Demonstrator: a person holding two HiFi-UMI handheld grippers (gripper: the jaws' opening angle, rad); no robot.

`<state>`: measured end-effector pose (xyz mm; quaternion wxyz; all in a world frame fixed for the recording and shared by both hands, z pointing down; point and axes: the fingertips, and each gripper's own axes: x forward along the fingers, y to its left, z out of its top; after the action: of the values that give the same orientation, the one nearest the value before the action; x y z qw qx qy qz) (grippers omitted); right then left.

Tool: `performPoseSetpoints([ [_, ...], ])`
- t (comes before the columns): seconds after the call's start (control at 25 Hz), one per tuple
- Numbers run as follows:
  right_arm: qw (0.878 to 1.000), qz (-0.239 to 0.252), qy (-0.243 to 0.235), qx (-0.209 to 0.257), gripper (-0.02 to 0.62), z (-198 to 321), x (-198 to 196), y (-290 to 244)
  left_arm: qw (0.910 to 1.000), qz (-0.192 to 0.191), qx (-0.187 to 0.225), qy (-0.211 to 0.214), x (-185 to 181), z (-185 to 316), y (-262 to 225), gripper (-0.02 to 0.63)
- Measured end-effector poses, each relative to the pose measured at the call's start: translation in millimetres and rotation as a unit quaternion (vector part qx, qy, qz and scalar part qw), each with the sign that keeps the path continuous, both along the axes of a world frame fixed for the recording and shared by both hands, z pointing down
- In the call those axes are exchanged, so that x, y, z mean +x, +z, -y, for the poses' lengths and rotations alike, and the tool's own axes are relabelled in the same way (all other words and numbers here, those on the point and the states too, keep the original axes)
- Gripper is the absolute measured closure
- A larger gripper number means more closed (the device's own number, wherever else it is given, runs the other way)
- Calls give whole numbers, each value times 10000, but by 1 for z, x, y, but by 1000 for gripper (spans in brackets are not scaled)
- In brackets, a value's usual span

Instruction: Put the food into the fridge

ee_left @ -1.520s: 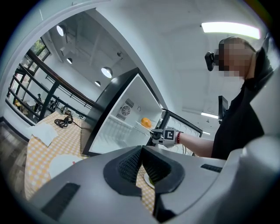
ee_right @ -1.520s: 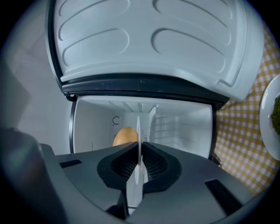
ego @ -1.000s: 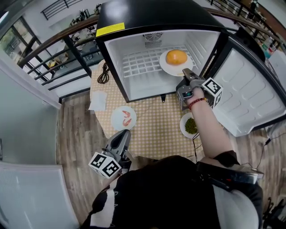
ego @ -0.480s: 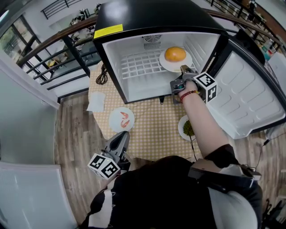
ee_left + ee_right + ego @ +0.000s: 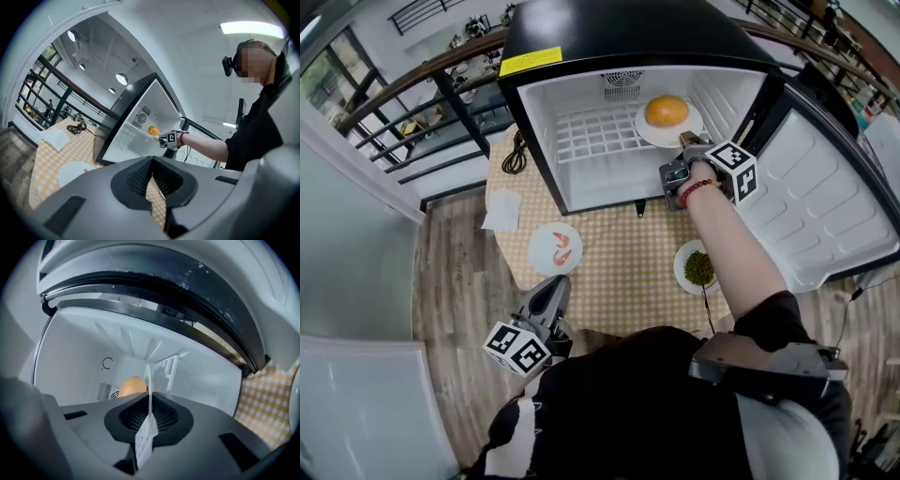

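Checked worktop (image 5: 628, 267) carries one open fridge (image 5: 619, 37) and two plates, shrimp plate (image 5: 542, 253) and greens plate (image 5: 682, 274); a third plate (image 5: 646, 131) with orange food (image 5: 667, 111) sits inside the fridge. Only the right gripper view shows its rim clamped edge-on in the jaws of the right gripper (image 5: 685, 141); the left gripper (image 5: 557, 283) has its jaws together, empty

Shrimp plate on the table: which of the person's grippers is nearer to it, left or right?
Left. The left gripper points at the shrimp plate from close by; the right gripper is far off, gripping the orange-food plate inside the fridge.
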<state>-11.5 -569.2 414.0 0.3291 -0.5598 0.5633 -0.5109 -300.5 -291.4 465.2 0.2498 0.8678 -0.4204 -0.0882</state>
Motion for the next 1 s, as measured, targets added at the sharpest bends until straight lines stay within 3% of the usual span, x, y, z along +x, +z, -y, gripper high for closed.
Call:
performPoseSetpoints([
  [0.56,9931,-1158,-200,25,568,7,-5,-9,9999,-5,-76,-65,-5,-5,6,592],
  [0.8,9907,-1316,-303,-144,549,9,-3,-6,9999,-8,-107,-57,-5,-6,9,592],
  [1.0,9825,-1795,-409,-297,538,8,-3,-6,9999,-23,-79,-81,-8,-5,8,592],
])
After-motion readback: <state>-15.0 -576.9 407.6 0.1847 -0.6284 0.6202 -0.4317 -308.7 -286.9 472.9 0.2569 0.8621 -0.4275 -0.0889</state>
